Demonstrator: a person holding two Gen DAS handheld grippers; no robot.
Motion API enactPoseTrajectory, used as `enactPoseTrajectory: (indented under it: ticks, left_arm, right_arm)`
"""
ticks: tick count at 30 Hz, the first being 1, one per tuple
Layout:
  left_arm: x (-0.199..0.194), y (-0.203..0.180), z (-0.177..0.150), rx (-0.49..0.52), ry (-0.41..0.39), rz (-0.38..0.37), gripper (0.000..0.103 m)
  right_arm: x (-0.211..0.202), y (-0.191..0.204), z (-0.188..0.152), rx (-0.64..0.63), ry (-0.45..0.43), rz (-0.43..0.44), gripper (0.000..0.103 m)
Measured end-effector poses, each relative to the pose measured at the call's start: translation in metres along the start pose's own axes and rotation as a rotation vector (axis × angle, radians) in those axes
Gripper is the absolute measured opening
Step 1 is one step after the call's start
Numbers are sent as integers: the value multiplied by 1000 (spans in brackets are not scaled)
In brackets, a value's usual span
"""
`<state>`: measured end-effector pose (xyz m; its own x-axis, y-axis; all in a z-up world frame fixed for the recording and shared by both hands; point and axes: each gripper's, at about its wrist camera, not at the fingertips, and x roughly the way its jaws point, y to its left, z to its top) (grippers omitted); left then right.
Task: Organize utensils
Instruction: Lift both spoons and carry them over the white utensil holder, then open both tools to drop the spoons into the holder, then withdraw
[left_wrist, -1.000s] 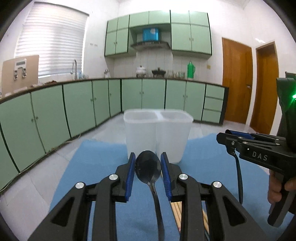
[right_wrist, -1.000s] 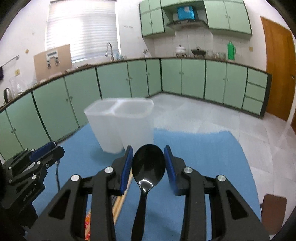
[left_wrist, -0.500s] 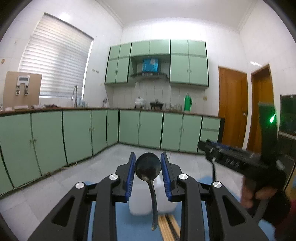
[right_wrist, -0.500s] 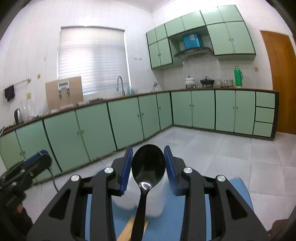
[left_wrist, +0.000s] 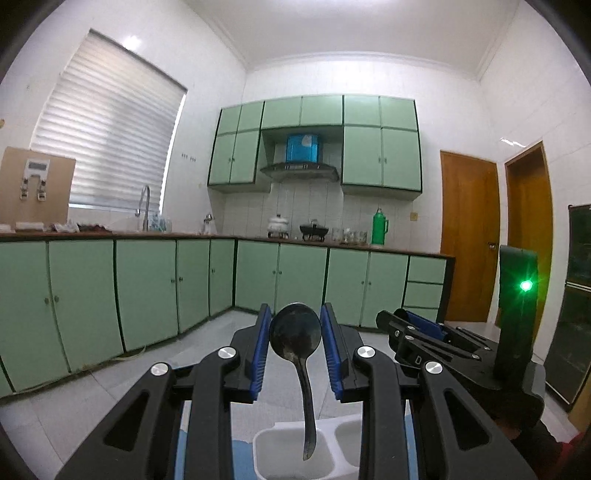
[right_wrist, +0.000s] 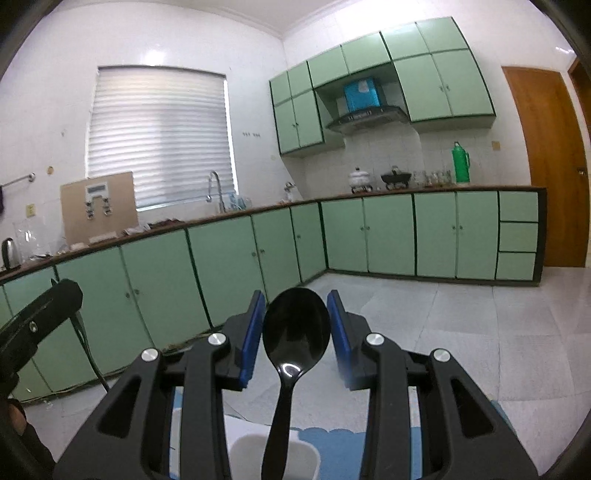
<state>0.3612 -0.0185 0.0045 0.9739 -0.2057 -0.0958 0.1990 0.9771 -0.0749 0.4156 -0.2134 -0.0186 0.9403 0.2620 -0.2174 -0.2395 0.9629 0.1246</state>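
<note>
Spoons (left_wrist: 294, 332) (right_wrist: 295, 328) hang above white two-compartment container (left_wrist: 273, 448).

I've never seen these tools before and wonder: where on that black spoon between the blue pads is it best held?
Probably as now: across the bowl's widest part. In the right view the black spoon sits with its bowl between the right hand-held gripper pads, one from each side, handle hanging down toward the white container. The thin handle looks likelier to slip or swing.
</note>
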Motion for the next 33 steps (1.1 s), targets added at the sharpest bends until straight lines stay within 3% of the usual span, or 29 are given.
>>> enactPoseTrajectory:
  ticks: [8,12,15,17,22,25,33]
  left_arm:
    - [38,13,-40,-12,155,13,27]
    - [36,18,-49,-20,184,21,29]
    - [27,17,-47,-15,187,30,38]
    - [17,16,-44,-11,195,30,40]
    - [-28,11,-48,-10,254,53,63]
    - [-56,4,-66,-13,341,40,70]
    - [-125,-16,-141,2,613,33,73]
  right_arm:
    - [23,4,-40,-9,107,10,34]
    - [19,7,-47,-5,136,20,43]
    - [8,6,-44,8,147,15,51]
    - [-4,4,-42,21,164,7,58]
    - [-51,3,-53,58,255,-9,86]
    - [-88,9,-76,51,335,6,89]
    - [-166,34,-153,-16,558,15,89]
